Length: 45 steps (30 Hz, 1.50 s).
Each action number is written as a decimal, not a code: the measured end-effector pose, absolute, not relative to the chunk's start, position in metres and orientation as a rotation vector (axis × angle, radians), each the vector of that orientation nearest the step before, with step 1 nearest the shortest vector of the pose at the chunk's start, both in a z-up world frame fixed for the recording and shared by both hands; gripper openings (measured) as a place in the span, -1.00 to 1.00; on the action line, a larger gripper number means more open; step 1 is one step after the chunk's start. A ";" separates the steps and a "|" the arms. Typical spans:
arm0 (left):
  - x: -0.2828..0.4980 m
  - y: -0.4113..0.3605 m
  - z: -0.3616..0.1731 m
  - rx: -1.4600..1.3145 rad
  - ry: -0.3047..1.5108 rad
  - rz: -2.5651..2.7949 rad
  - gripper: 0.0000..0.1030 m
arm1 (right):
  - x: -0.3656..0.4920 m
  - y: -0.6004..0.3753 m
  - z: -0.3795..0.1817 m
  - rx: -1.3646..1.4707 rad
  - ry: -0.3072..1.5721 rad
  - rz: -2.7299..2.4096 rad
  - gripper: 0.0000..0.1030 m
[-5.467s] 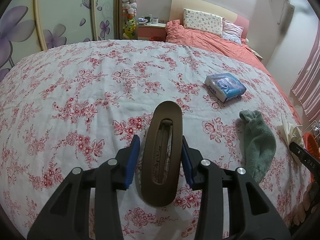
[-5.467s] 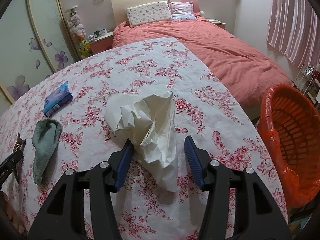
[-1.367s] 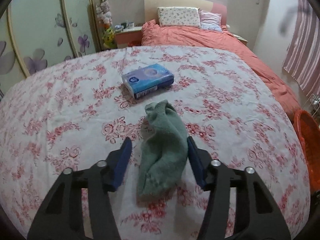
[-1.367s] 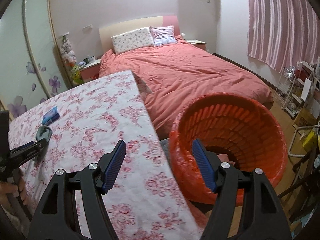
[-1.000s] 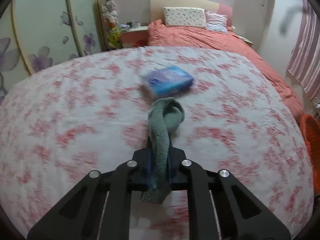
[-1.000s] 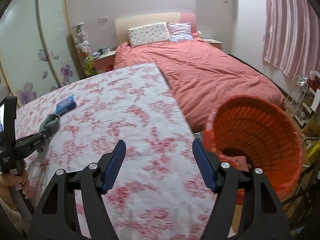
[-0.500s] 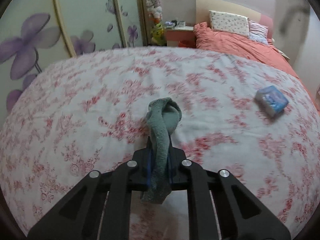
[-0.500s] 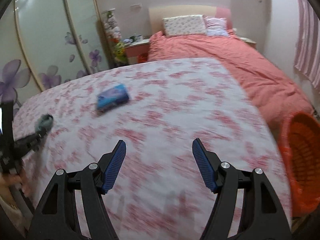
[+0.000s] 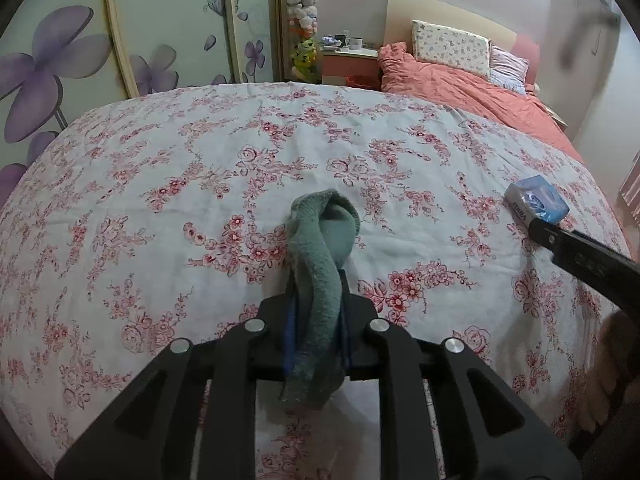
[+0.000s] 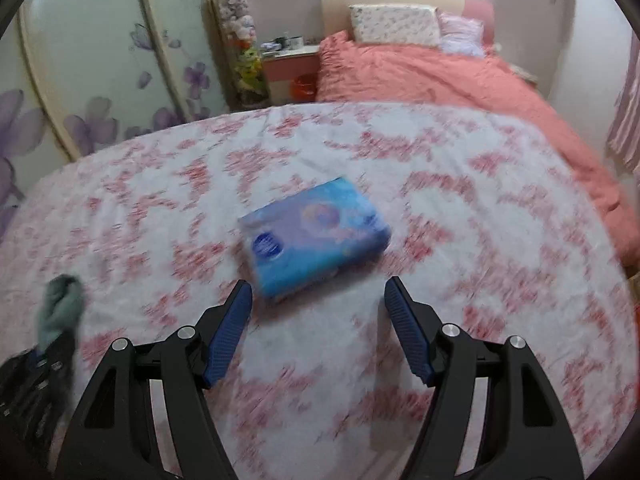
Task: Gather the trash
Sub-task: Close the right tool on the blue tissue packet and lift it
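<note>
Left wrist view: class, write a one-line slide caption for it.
Left gripper pinching a green sock above the floral bedspread, blue tissue pack lying off to the right.

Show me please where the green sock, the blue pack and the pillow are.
sock [image 9: 320,264]: left wrist view, middle of its twisted body
pack [image 10: 316,232]: right wrist view, centre of its top face
pillow [image 9: 450,48]: left wrist view, middle of its front

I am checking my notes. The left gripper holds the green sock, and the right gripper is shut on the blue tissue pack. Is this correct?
Not quite. The left gripper does hold the green sock, but the right gripper is not shut on the blue tissue pack. The right wrist view shows its jaws open and empty, with the pack lying on the floral sheet just beyond them.
</note>
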<state>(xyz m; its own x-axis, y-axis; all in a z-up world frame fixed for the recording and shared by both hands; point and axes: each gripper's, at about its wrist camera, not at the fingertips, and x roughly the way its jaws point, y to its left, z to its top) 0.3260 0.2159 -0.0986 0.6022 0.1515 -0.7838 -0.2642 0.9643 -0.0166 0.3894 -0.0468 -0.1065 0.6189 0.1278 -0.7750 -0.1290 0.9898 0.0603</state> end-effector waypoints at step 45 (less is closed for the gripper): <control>0.323 0.226 -0.099 -0.212 0.877 0.199 -0.59 | 0.290 -0.165 -0.107 -0.021 0.877 0.046 0.03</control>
<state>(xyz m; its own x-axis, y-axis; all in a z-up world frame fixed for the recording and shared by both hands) 0.3234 0.2260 -0.0988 0.6232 0.0856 -0.7774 -0.2588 0.9606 -0.1017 0.2904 -0.1654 -0.1072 0.6383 0.0314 -0.7692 -0.0489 0.9988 0.0002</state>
